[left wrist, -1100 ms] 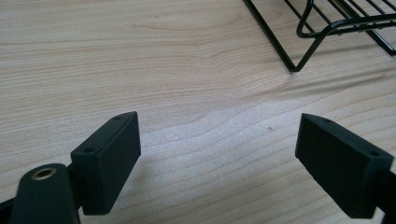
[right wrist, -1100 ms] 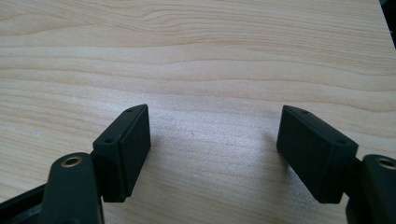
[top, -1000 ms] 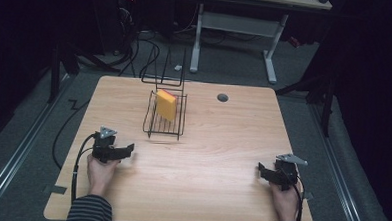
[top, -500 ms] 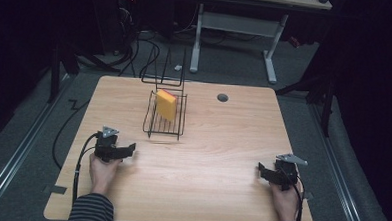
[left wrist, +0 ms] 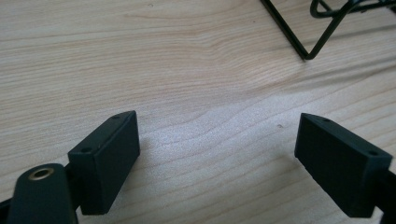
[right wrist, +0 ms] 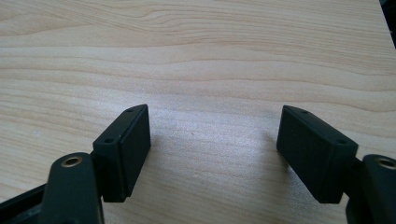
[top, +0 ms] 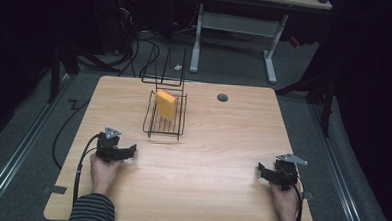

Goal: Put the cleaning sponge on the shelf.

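A yellow sponge (top: 166,104) stands on edge in a black wire rack (top: 164,120) at the middle back of the wooden table (top: 207,141). My left gripper (top: 130,151) rests on the table near the left front, below and left of the rack, with its jaws apart and bare wood between them (left wrist: 217,140). A corner of the wire rack (left wrist: 308,42) shows at the top right of the left gripper view. My right gripper (top: 261,171) rests near the right front edge, jaws apart over bare wood (right wrist: 212,140).
A round grommet hole (top: 222,97) sits at the back of the table right of the rack. A second wire frame (top: 163,71) stands behind the rack. Cables trail off the left edge. Dark floor and a desk frame (top: 237,27) lie beyond.
The left gripper has shifted slightly along the table; the right gripper and the rack with the sponge stay where they were.
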